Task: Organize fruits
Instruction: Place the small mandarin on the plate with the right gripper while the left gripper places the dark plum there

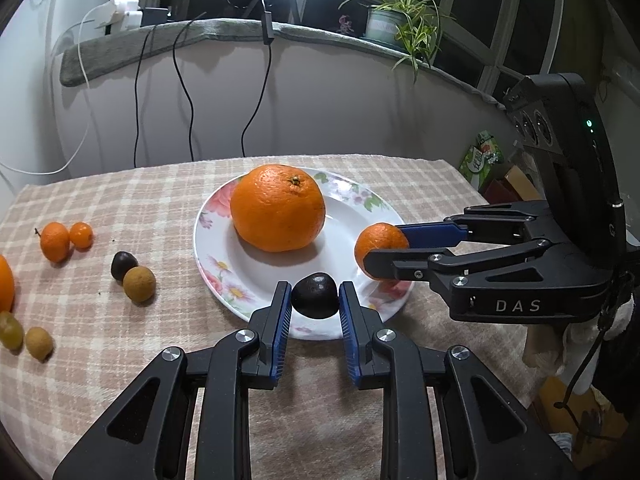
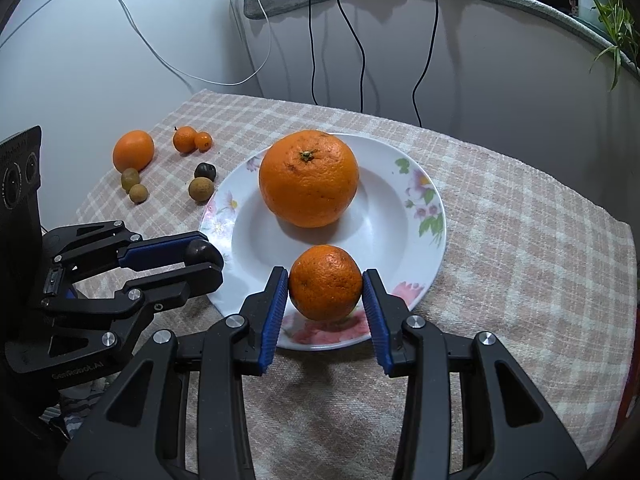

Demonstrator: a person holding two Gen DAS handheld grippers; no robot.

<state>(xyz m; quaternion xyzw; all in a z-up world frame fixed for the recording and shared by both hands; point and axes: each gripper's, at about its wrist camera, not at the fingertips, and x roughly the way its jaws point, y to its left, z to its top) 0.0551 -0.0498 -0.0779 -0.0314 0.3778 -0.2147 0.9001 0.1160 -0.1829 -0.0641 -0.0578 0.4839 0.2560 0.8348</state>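
A large orange (image 1: 278,208) (image 2: 308,178) sits on a white floral plate (image 1: 348,216) (image 2: 400,216). My left gripper (image 1: 315,300) (image 2: 208,258) is shut on a dark chestnut-like fruit (image 1: 315,295) (image 2: 200,251) over the plate's near rim. My right gripper (image 2: 325,286) (image 1: 382,250) is shut on a small mandarin (image 2: 325,282) (image 1: 378,242) over the plate's right edge.
On the checked cloth (image 1: 160,208) left of the plate lie two small oranges (image 1: 55,241), a dark fruit (image 1: 123,265), several brown longans (image 1: 139,284) and a bigger orange (image 2: 133,150). Cables (image 1: 186,92) hang on the back wall. A potted plant (image 1: 386,22) stands on the sill.
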